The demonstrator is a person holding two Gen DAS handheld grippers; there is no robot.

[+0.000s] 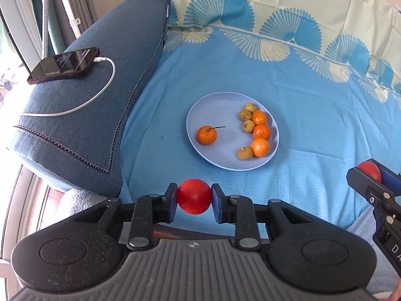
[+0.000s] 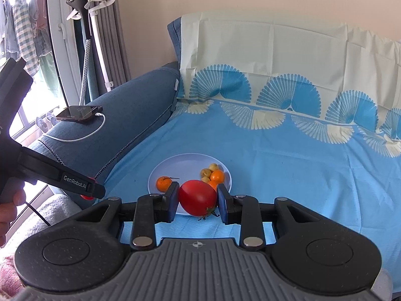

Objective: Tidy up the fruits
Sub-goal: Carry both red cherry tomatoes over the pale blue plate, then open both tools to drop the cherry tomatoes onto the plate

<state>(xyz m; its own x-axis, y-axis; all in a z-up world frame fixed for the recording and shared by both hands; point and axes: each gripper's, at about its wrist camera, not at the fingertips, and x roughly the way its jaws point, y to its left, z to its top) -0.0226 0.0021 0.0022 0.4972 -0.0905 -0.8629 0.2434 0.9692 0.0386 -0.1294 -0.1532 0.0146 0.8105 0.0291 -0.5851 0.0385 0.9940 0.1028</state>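
Both tools pinch red tomatoes: left tool (image 1: 194,200) holding one tomato (image 1: 194,195), right tool (image 2: 198,199) another (image 2: 196,197). Ahead lies the plate (image 1: 200,110), already holding oranges; both tomatoes await placing.

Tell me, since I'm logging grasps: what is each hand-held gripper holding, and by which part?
Each holds a red tomato by its opposite sides. The left hand-held gripper pinches a round tomato; the right hand-held gripper pinches a stem-down tomato.
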